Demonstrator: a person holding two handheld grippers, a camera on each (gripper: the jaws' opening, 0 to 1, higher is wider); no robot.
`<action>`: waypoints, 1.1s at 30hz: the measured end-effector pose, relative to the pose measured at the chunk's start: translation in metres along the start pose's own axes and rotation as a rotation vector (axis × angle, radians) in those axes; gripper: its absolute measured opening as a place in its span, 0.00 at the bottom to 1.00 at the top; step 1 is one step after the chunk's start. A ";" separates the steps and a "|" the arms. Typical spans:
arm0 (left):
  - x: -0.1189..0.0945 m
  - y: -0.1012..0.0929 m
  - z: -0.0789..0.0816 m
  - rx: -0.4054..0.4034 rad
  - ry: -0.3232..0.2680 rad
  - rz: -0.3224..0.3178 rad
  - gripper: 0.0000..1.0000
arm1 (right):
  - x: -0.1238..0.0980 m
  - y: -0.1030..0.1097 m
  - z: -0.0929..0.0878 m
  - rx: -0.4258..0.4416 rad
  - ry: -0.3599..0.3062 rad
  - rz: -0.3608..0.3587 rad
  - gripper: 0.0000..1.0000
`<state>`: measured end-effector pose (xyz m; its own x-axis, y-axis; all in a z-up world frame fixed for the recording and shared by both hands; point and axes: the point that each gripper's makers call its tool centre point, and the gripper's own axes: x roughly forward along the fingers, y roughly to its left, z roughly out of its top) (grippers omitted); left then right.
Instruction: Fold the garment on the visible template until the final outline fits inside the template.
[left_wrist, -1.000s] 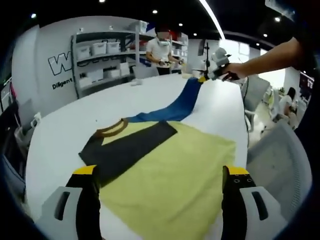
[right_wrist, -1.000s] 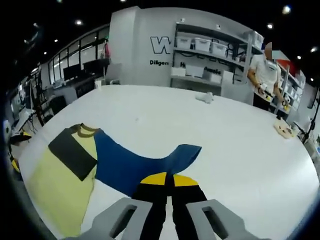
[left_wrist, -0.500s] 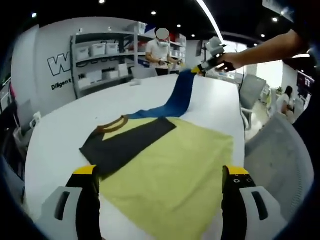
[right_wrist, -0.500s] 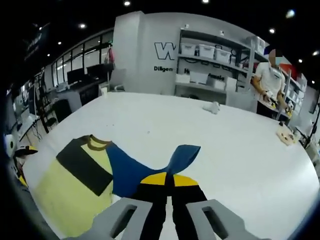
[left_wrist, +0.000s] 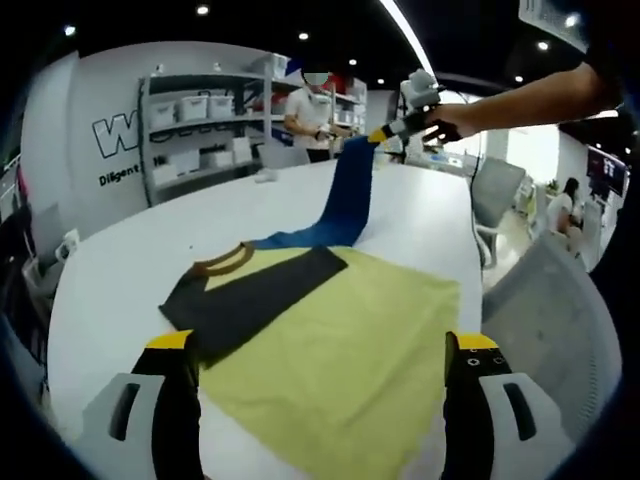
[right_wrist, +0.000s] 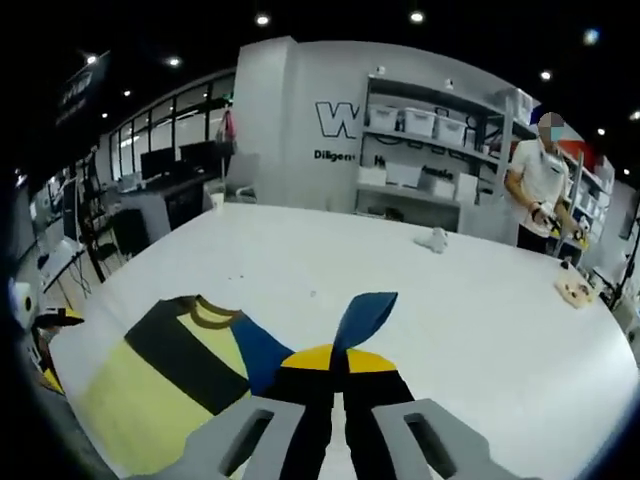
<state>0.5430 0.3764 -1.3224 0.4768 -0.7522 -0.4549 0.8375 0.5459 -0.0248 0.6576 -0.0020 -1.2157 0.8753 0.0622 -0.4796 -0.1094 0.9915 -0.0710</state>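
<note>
One blue sleeve (left_wrist: 345, 200) rises off the table (left_wrist: 130, 260), pinched in the right gripper (right_wrist: 332, 362), likely to fold over the shirt (left_wrist: 340, 350). Nearer than the shirt, the left gripper (left_wrist: 318, 345) hovers, jaws spread.

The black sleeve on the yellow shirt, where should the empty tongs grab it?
Probably at the cuff end of the black sleeve, nearest the left tongs. It lies flat across the yellow body, so come in low from the near side and pinch the edge. The left tongs are open and hover over the shirt, while the right tongs hold the blue sleeve lifted.
</note>
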 end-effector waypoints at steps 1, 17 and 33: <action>0.000 0.000 0.000 -0.002 0.000 0.002 0.99 | 0.000 0.001 0.001 0.003 -0.001 0.003 0.00; -0.007 0.008 -0.003 -0.017 -0.005 0.061 0.99 | 0.007 0.041 0.028 0.005 -0.075 0.162 0.00; -0.022 0.015 -0.012 -0.041 -0.011 0.092 0.99 | 0.008 0.089 0.049 -0.037 -0.092 0.228 0.00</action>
<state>0.5415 0.4059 -1.3235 0.5544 -0.7021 -0.4469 0.7784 0.6274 -0.0200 0.6783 0.0926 -1.1829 0.8651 0.2953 -0.4055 -0.3244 0.9459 -0.0032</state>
